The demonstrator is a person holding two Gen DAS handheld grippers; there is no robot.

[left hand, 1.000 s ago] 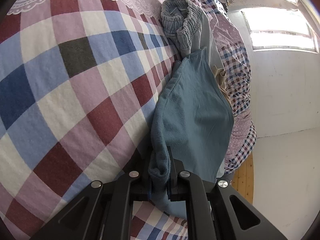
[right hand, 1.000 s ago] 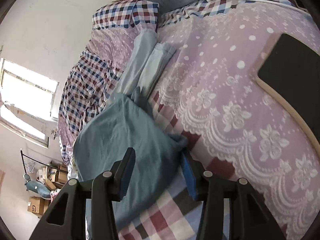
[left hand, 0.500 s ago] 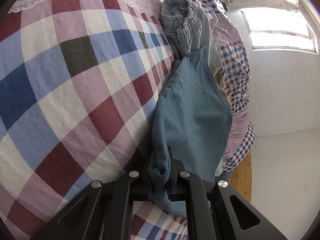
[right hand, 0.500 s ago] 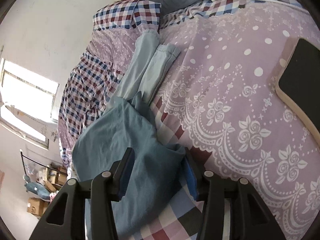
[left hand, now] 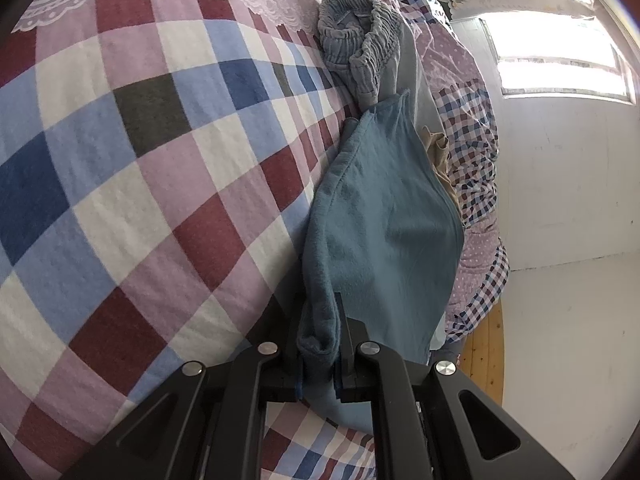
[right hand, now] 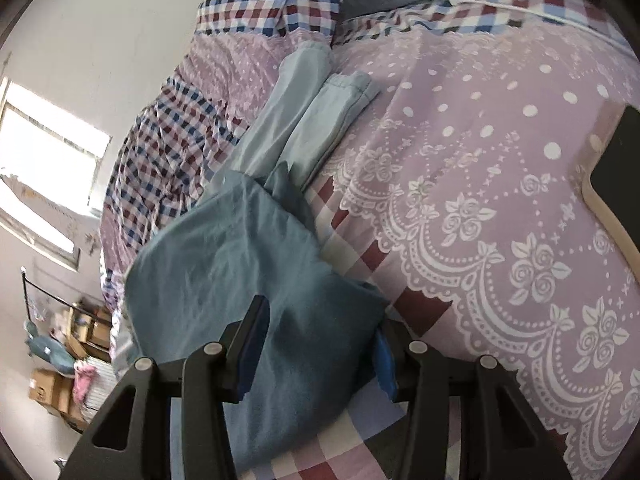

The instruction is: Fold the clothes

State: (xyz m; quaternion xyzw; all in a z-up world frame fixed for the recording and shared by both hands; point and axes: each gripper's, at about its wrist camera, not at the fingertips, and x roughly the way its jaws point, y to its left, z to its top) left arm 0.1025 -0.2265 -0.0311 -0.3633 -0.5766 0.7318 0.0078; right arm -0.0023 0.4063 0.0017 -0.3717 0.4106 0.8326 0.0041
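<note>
The left wrist view shows the left gripper (left hand: 319, 344) pinched tight on a rolled, fleecy hem of the teal garment (left hand: 384, 216), which lies along the edge of the checked bedspread (left hand: 140, 168); beyond it sits a grey-blue pair of trousers (left hand: 360, 52) with a gathered elastic waistband, and a scrap of beige cloth (left hand: 438, 148) peeks from under the teal fabric. Only this view shows the waistband, the wooden floor strip (left hand: 482, 344) and the white wall. The right wrist view instead shows the right gripper (right hand: 316, 344) with its blue-padded jaws spread about halfway, the teal garment (right hand: 248, 272) bunched between them; whether the pads press the cloth cannot be told. This view alone reveals the pale trouser legs (right hand: 308, 128) lying flat, the lilac lace-printed cover (right hand: 500, 200) with dots and roses, a dark tablet-like panel with a tan rim (right hand: 616, 184), and cardboard boxes (right hand: 52, 392) below the window. Compared with a second ago, the left view is nearly unchanged, the clamp holding the same hem. The right view has shifted: the dark panel has slid toward the right edge, and more lace pattern is exposed.
</note>
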